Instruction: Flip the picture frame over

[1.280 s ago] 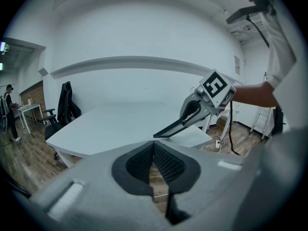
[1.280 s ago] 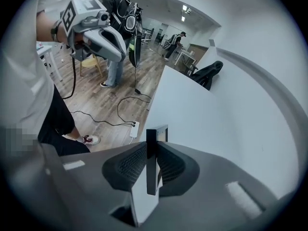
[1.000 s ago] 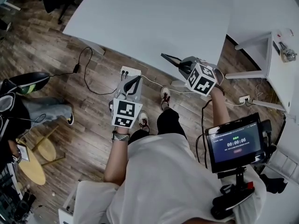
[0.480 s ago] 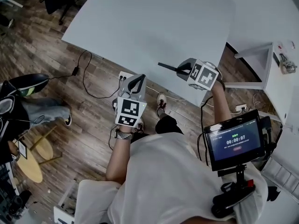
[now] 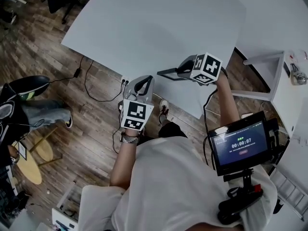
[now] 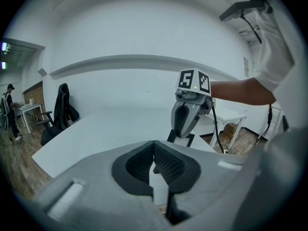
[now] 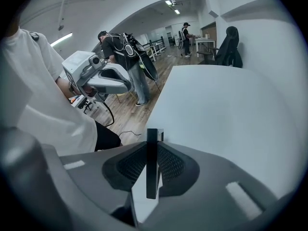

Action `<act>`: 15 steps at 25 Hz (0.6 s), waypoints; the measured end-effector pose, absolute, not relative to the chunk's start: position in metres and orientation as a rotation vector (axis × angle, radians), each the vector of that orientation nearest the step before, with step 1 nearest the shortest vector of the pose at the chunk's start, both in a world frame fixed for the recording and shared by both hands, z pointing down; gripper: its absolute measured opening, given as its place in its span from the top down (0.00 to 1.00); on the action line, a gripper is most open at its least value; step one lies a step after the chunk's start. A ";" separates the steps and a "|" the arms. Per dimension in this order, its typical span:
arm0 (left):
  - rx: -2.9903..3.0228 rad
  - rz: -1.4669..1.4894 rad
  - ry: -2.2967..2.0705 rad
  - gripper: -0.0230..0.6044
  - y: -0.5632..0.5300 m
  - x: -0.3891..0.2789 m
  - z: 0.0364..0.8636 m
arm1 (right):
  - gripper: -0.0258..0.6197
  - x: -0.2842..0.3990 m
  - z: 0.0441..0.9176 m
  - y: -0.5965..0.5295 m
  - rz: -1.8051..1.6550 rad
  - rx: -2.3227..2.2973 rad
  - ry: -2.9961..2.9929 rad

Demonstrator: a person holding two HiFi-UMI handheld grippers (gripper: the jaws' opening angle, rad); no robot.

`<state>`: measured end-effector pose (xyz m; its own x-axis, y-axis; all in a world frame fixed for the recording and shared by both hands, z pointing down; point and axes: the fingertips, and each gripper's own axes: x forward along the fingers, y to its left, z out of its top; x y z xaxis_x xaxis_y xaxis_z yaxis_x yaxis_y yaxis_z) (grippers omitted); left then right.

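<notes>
Your right gripper has tipped downward over the tabletop corner, fingers clenched on the picture frame. Your left gripper has come forward beside it, fingers closed on nothing.

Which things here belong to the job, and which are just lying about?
For the job: picture frame, right tool clamping it, left tool, white table.
Lying about: round side table, office chair, white side desk.
</notes>
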<state>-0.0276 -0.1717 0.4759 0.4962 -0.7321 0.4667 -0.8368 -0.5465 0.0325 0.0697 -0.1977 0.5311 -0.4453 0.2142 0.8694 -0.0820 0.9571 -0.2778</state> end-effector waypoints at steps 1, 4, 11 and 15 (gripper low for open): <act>2.478 0.600 -1.336 0.96 -0.182 -0.022 0.477 | 0.86 0.075 0.533 -0.210 0.344 -0.105 -2.005; 2.441 0.627 -1.345 0.96 -0.215 -0.003 0.484 | 0.86 0.093 0.541 -0.253 0.355 -0.137 -2.001; 2.381 0.657 -1.361 0.96 -0.238 0.008 0.498 | 0.84 0.097 0.574 -0.303 0.362 -0.170 -1.994; 2.338 0.670 -1.375 0.96 -0.240 0.006 0.513 | 0.84 0.092 0.599 -0.311 0.399 -0.204 -1.995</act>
